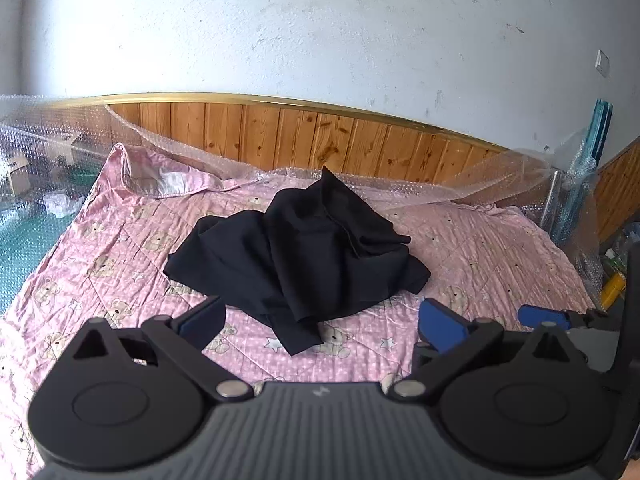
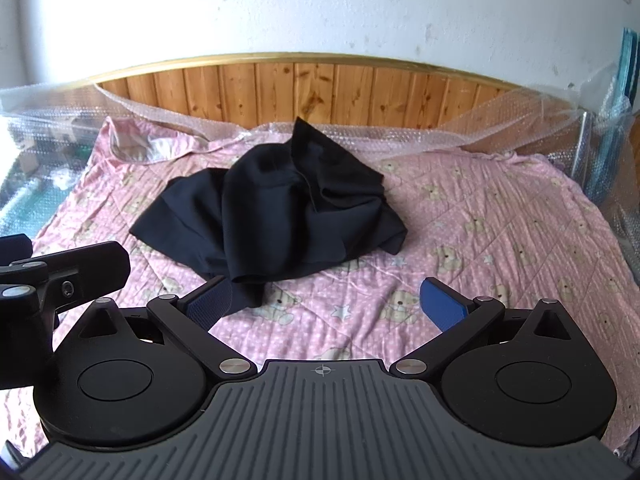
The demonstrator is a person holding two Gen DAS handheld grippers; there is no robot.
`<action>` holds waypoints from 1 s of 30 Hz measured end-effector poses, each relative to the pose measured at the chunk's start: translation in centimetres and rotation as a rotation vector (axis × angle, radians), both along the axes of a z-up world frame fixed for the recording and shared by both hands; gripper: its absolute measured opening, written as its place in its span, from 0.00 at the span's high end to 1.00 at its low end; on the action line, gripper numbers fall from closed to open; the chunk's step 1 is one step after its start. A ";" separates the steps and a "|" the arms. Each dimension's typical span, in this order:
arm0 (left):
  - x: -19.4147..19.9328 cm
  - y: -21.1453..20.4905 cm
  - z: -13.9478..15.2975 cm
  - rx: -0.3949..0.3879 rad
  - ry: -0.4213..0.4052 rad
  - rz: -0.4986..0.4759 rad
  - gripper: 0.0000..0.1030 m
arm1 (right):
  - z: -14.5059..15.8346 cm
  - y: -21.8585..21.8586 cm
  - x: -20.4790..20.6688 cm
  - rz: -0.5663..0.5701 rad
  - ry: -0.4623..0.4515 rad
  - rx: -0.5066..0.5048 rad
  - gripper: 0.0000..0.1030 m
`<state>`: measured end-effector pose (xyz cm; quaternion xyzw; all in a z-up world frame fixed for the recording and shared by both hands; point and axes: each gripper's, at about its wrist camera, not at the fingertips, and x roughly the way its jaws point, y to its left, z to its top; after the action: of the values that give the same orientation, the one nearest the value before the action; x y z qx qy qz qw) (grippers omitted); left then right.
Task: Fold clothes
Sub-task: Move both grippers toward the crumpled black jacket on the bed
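A black garment lies crumpled in a heap in the middle of the bed, with one corner sticking up at the back; it also shows in the right wrist view. My left gripper is open and empty, just short of the garment's near hanging end. My right gripper is open and empty, its left pad close to the garment's near end. The right gripper's blue fingertips show at the right edge of the left wrist view. The left gripper's body shows at the left of the right wrist view.
The bed carries a pink quilt with teddy bears. A wooden headboard draped with bubble wrap stands behind, under a white wall. Clutter lies on the floor at the left. Wrapped items stand at the right.
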<state>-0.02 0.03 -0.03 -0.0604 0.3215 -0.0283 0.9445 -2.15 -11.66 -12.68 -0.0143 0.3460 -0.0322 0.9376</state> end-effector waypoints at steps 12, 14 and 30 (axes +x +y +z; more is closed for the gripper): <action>0.3 0.6 -0.6 0.035 0.041 0.001 0.00 | -0.6 0.6 -0.6 0.033 -0.001 -0.030 0.02; 0.6 0.7 -0.6 0.039 0.049 0.002 0.00 | -0.4 1.5 -0.3 0.035 0.009 -0.039 0.02; 2.2 2.3 -1.3 0.040 0.097 0.021 0.00 | -1.4 3.1 0.8 0.058 0.035 -0.053 0.02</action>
<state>2.15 2.29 -1.37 -0.0461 0.3667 -0.0090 0.9292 -1.30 -8.54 -14.09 -0.0499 0.3606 -0.0138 0.9313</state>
